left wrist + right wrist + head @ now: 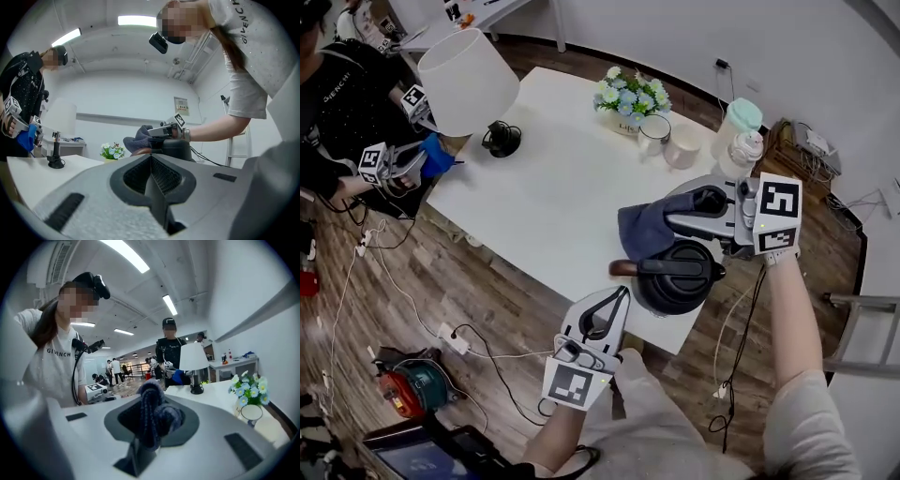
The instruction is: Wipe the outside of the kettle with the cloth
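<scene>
Kettle [677,281], right claw [686,216] clamped on cloth [643,231] over it, left claw [617,298] closed, empty.

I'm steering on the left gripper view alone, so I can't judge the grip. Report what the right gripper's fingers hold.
Observer: The right gripper is shut on the dark blue cloth, which is bunched between its fingers.
Operator: Now locate the target for me.
Observer: The black kettle stands near the table's near edge, its brown handle end pointing left in the head view.
Operator: Say where my own gripper sits.
Observer: The left gripper is off the table's near edge, over the floor, fingers together and empty.
</scene>
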Motion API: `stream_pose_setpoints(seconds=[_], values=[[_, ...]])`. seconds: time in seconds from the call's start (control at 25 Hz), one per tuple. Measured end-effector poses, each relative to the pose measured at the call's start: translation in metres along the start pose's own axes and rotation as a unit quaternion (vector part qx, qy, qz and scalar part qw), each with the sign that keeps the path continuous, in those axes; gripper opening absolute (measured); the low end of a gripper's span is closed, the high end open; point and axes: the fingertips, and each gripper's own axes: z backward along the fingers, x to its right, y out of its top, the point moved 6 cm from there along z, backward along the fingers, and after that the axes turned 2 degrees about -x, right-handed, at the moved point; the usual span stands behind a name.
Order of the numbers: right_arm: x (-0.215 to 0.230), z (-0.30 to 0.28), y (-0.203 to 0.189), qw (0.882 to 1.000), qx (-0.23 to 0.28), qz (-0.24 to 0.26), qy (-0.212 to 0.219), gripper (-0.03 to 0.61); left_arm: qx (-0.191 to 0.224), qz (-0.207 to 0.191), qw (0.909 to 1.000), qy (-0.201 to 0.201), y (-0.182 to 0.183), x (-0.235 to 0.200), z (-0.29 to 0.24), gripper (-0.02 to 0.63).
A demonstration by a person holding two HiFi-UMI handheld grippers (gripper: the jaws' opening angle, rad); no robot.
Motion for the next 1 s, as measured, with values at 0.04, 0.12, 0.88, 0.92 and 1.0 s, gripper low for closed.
stream_pose_setpoints(seconds=[0.04, 0.12, 0.88, 0.92, 1.0], values=[[0.001, 0.004, -0.003, 1.0, -0.005, -0.008, 0.0, 0.066, -0.001, 0.002, 1.0, 0.0, 0.0, -0.001, -0.002, 0.009], [0.002, 0.013, -0.011, 1.0, -0.022, -0.015, -0.011, 0.066, -0.002, 0.0, 1.0, -0.001, -0.001, -0.002, -0.005, 0.009], [-0.09, 0.103, -0.043, 0.983, -0.05, -0.023, -0.177, 0.066, 0.016, 0.001, 0.9992, -0.036, 0.008, 0.017, -0.007, 0.009], [-0.097, 0.105, -0.044, 0.982, -0.053, -0.022, -0.182, 0.066, 0.017, 0.002, 0.9991, -0.039, 0.008, 0.019, -0.006, 0.009], [-0.113, 0.108, -0.045, 0.98, -0.056, -0.021, -0.187, 0.066, 0.018, 0.002, 0.9988, -0.045, 0.009, 0.02, -0.004, 0.009]])
